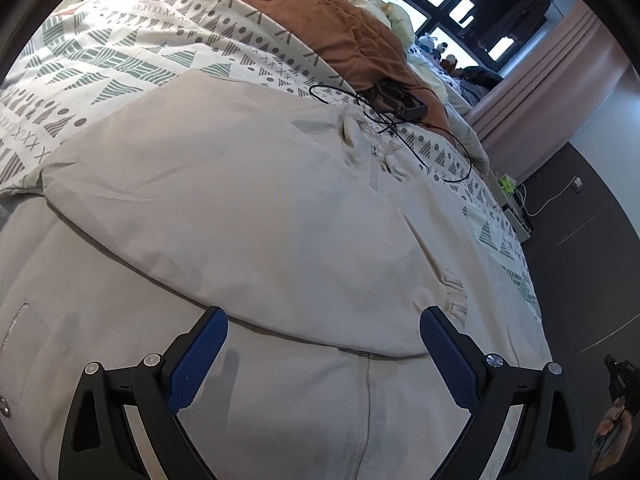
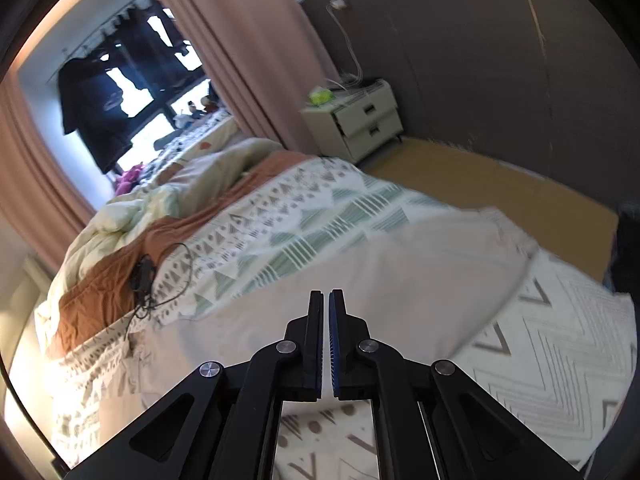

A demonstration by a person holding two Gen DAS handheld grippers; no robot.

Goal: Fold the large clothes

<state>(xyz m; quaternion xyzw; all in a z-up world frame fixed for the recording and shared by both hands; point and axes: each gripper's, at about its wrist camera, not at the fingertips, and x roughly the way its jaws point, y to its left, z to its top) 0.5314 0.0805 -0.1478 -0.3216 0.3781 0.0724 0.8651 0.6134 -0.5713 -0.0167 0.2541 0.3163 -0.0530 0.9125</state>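
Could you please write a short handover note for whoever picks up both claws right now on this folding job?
Left claw: open, nothing between its blue pads, hovering over the beige zip jacket.
Right claw: shut and empty, raised above the bed and pointing across the patterned duvet.
Jacket: lies front-up on the duvet, zip closed; one sleeve is already folded across the chest.
Nearby: a black cable and small black device lie near the collar; keep the fabric away from them.
Left to do: fold in the other side, then fold the body over; the far sleeve's state is not clear from here.
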